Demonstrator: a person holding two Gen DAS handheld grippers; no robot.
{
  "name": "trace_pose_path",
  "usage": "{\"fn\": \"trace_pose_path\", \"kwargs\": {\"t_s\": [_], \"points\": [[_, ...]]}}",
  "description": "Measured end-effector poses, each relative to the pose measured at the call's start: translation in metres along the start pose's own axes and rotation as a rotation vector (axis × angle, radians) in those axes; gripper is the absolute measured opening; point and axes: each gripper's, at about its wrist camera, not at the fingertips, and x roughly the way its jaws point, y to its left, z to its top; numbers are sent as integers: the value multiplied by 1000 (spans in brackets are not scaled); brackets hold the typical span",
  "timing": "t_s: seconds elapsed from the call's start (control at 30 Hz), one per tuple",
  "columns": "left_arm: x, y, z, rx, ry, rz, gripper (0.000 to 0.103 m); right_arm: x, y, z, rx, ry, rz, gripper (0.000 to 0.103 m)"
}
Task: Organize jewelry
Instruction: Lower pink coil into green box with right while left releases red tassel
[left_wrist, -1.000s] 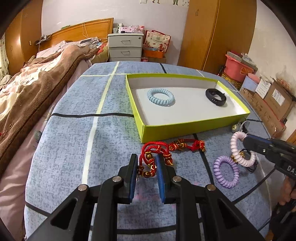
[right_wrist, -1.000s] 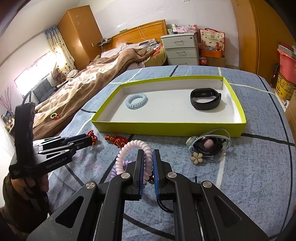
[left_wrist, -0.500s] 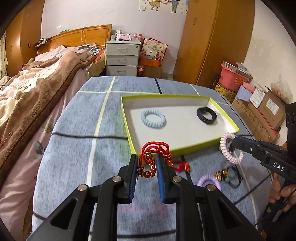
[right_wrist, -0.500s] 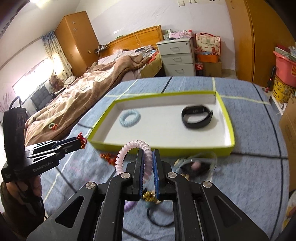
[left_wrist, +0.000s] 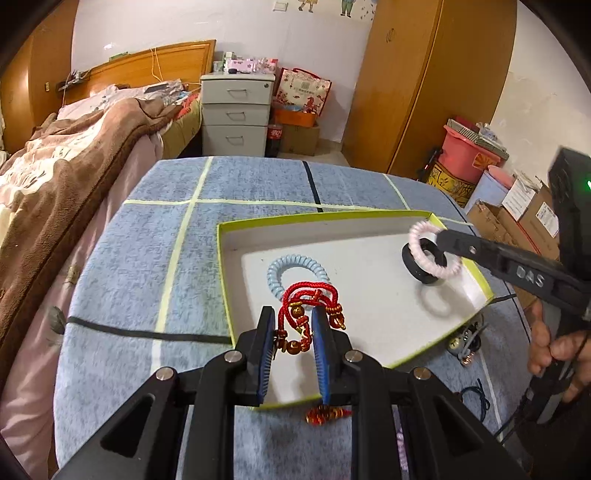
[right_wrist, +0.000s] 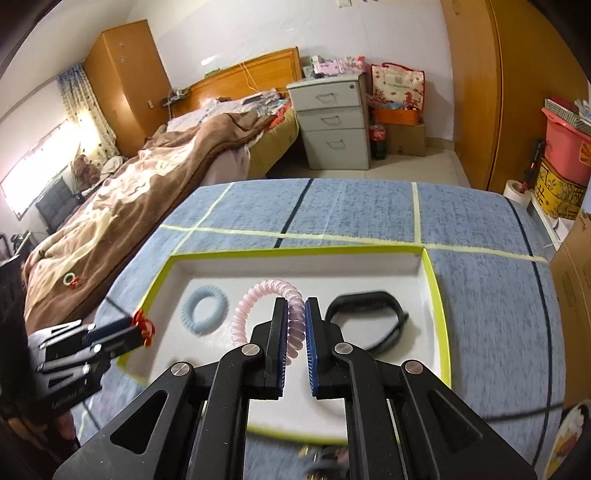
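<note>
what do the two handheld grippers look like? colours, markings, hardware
Both the left gripper and right gripper are matte black linkage frames with silver pivot bolts and blue ribbed finger pads. The right shows white DAS lettering and a green LED. Bare hand on the grip.

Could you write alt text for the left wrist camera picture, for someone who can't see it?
The left gripper holds a red cord bracelet over a shallow green-edged tray on a blue tablecloth. In the tray lie a pale blue coil hair tie and a black band; the right gripper holds a pink coil hair tie above the band.
</note>
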Motion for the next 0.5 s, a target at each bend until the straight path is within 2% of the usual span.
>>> {"fn": "trace_pose_path", "kwargs": {"t_s": [0.27,0.5], "points": [[20,-4,1,20,41,12,21,37,-2,14,2,59,-6,10],[27,0,1,5,64,22,22,53,-1,15,-6,89,-8,10]]}}
